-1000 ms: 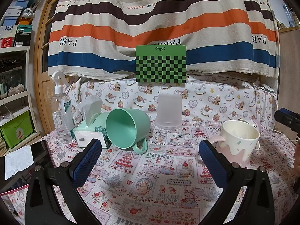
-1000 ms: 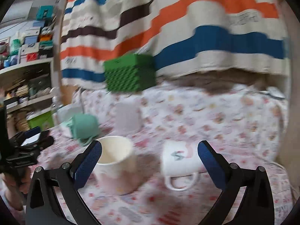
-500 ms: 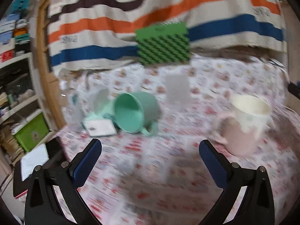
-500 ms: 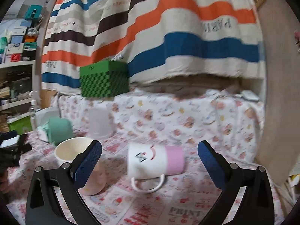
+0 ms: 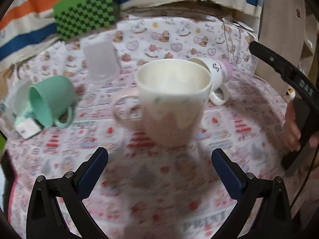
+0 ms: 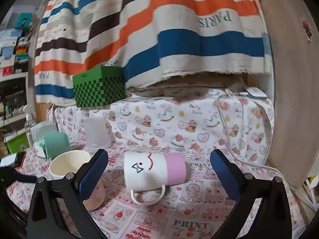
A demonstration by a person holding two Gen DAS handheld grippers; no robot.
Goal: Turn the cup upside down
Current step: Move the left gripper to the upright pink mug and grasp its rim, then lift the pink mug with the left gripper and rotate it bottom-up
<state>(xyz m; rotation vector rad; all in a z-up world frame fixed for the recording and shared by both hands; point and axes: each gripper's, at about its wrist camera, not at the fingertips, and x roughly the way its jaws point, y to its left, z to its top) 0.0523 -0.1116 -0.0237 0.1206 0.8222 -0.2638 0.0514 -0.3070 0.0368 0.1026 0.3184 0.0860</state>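
A cream and pink mug [image 5: 171,99] stands upright, mouth up, right ahead of my open, empty left gripper [image 5: 159,165]; it also shows in the right wrist view [image 6: 69,165]. A white and pink mug [image 6: 154,171] with a drawn face lies on its side, handle toward me, just beyond my open, empty right gripper [image 6: 159,167]; it also shows in the left wrist view [image 5: 217,73]. A mint green mug [image 5: 50,99] lies on its side at the left. A frosted tumbler [image 5: 100,60] stands upside down behind.
A tissue box [image 5: 24,119] lies behind the green mug. A green checkered box [image 6: 98,87] sits on the raised ledge at the back. A white cable [image 6: 235,131] runs down the right side beside a wooden panel [image 6: 293,79]. Shelves [image 6: 14,75] stand at the left.
My left gripper has swung right and closed in on the cream and pink mug, which now fills its view. My right gripper has turned right and centred on the lying white and pink mug.
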